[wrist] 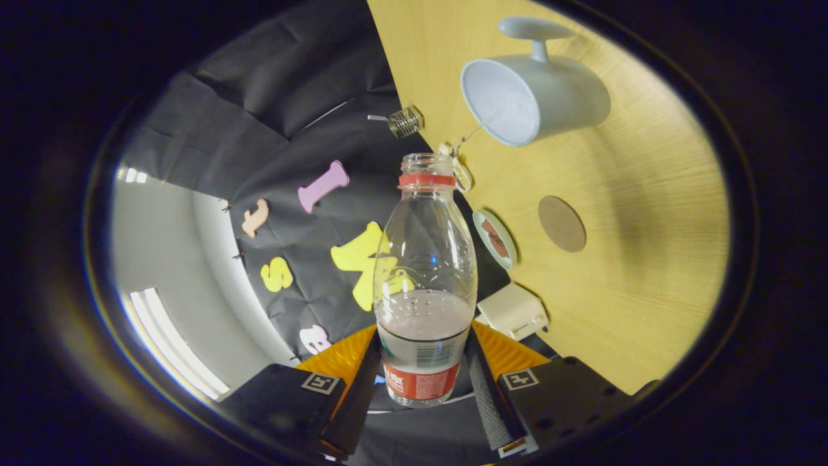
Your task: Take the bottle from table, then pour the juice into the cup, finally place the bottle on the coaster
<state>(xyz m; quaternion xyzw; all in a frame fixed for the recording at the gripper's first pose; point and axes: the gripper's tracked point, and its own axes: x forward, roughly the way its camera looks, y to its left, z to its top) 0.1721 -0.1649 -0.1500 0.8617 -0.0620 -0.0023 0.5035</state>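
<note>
the tongs (424,382) pinch an uncapped clear bottle (424,285) by its lower body, one finger pressing each side near the label. the bottle is held in the air, off the wooden desk (647,272), with pale juice filling only its lower part and a red ring at its neck. the view is rolled, so the desk appears tilted beside the bottle. beyond the bottle's mouth stands a pale cup (533,97) with a handle. nearer the bottle than the cup lies a round brown coaster (561,223), bare, with a small round dish (495,238) just beside the bottle's shoulder.
</note>
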